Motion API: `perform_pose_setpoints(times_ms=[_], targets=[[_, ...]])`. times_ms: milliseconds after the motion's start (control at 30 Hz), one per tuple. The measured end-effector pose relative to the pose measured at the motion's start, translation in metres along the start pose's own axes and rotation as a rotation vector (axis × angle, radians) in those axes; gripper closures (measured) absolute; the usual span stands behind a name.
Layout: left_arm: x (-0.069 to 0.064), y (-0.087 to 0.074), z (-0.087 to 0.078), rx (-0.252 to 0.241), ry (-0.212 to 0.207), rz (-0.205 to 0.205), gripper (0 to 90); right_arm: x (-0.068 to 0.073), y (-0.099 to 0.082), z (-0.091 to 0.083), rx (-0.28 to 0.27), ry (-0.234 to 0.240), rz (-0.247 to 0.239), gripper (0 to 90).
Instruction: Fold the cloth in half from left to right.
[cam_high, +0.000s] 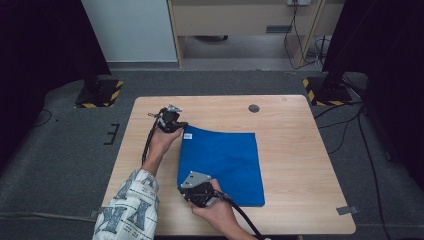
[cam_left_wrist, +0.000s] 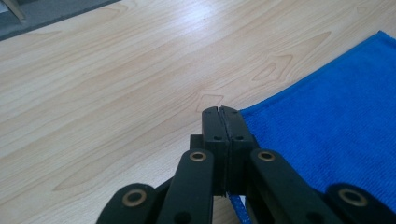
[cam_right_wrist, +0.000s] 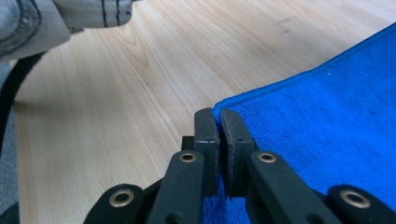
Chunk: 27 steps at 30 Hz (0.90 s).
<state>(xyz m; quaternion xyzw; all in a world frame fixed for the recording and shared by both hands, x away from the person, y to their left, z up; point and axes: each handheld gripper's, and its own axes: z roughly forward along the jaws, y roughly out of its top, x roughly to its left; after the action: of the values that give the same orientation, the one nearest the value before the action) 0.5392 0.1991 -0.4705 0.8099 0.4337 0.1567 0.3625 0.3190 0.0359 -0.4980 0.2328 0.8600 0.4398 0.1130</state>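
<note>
- One blue cloth (cam_high: 222, 165) lies on the desk (cam_high: 290, 150), a little toward 7 o'clock of the desk's middle, spread out in a single layer.
- Two grippers are at work, one in each hand, both at the cloth's 9 o'clock edge.
- The left gripper (cam_high: 181, 129) is at the cloth's far corner, toward 11 o'clock of the cloth; its jaws are pressed together on that corner, which in the high view stands slightly raised off the wood.
- The right gripper (cam_high: 186, 191) is at the near corner, toward 7 o'clock of the cloth; its jaws are clamped on the edge there.
- One small white tag (cam_high: 188, 135) sits on the cloth just beside the left gripper; any print on it is too small to read.
- One dark round spot (cam_high: 254, 108) shows in the desk top near its 12 o'clock edge, well apart from the cloth.
- In the high view each hand covers part of its gripper, so the jaws themselves are hard to make out there.
- The left gripper view shows the left gripper (cam_left_wrist: 221, 112) with barely a slit between its jaws, and a strip of blue hem low down between them.
- The right gripper view shows the right gripper (cam_right_wrist: 218, 114) pinching the cloth (cam_right_wrist: 327, 121), and a patterned sleeve (cam_right_wrist: 42, 18) cut off at the top corner.
</note>
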Motion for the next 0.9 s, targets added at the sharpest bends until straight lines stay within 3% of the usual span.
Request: perform_pose_setpoints(times_ms=[367, 900], targets=[[0.0, 0.014, -0.011, 0.003, 0.005, 0.012, 89.9, 0.003, 0.01, -0.008, -0.032, 0.002, -0.001, 87.3], [0.013, 0.021, -0.025, 0.009, 0.026, 0.003, 89.9, 0.004, 0.021, -0.011, -0.059, -0.008, -0.001, 87.8]])
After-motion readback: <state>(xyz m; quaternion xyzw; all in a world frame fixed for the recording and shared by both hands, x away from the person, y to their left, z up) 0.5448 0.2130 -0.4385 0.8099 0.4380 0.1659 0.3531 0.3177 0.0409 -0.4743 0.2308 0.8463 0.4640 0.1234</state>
